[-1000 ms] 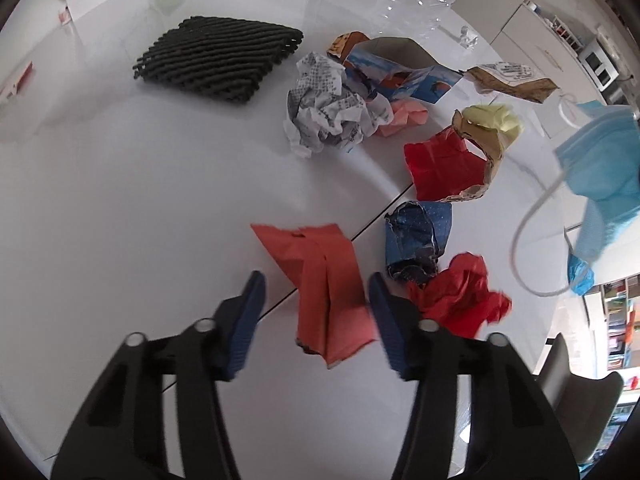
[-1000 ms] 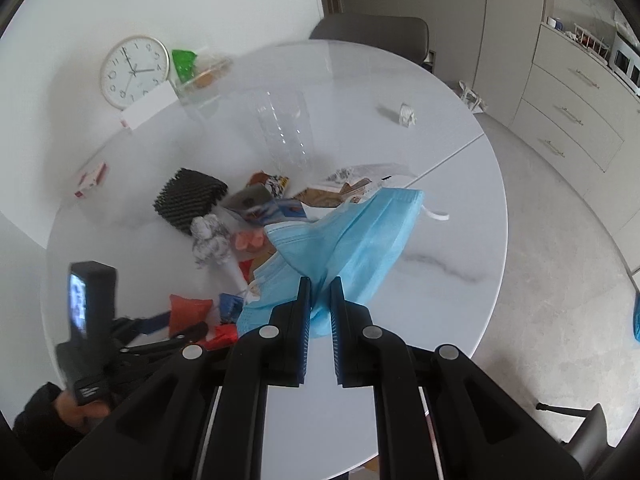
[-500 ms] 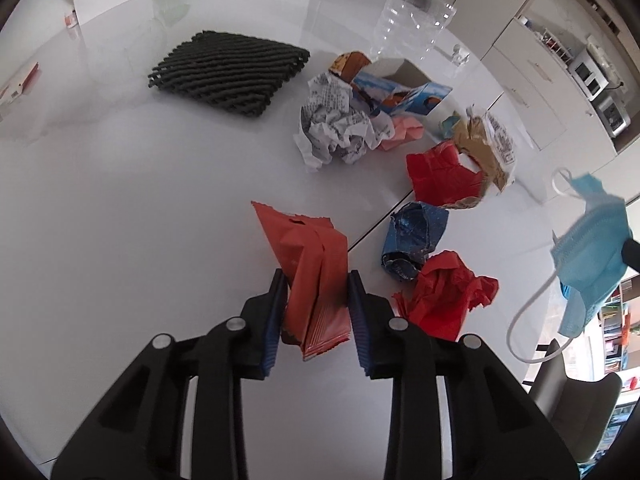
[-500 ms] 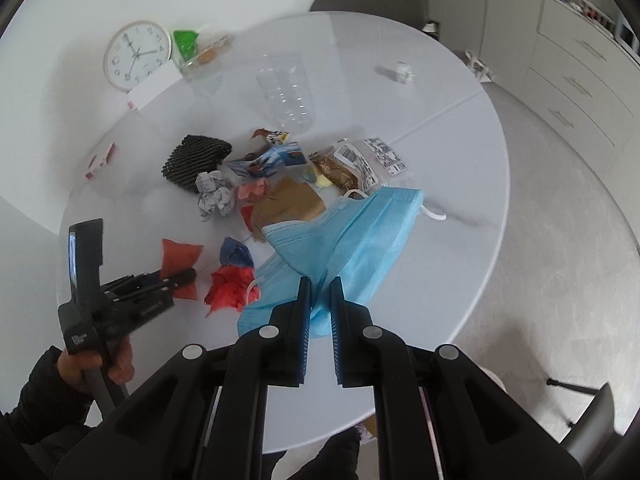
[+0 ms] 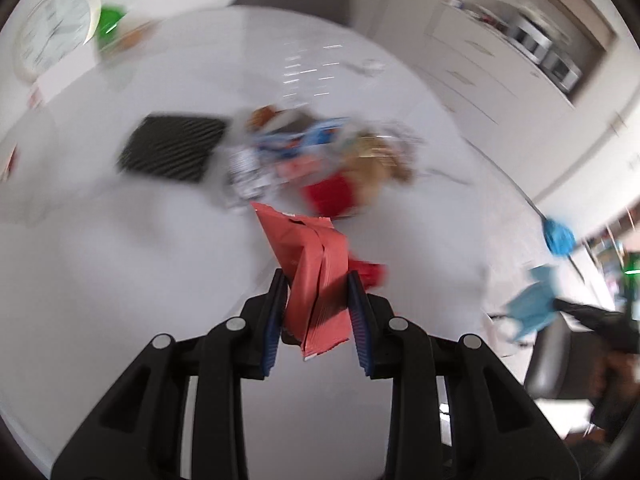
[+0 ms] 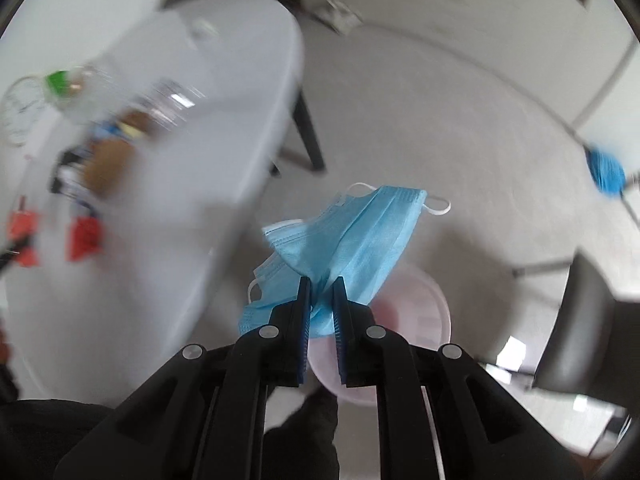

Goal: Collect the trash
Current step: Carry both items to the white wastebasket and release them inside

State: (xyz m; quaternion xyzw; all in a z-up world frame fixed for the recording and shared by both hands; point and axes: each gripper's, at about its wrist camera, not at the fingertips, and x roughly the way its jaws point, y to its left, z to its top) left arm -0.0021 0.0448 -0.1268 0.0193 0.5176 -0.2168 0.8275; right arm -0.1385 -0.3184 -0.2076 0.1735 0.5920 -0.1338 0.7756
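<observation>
Mid-carry to the bin: the left gripper [image 5: 316,284] clamps a red wrapper [image 5: 314,276] at frame centre above the table [image 5: 100,260], the right gripper [image 6: 320,290] pinches a blue mask [image 6: 352,240] over the pink bin [image 6: 424,312] at lower centre — next, I judge, release the mask.

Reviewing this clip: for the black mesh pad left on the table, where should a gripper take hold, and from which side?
The black mesh pad lies flat on the table, so pinch one free edge. Its near and left edges face bare tabletop; the right edge abuts the trash pile. I'd come in low from the near-left corner, one finger sliding under.
</observation>
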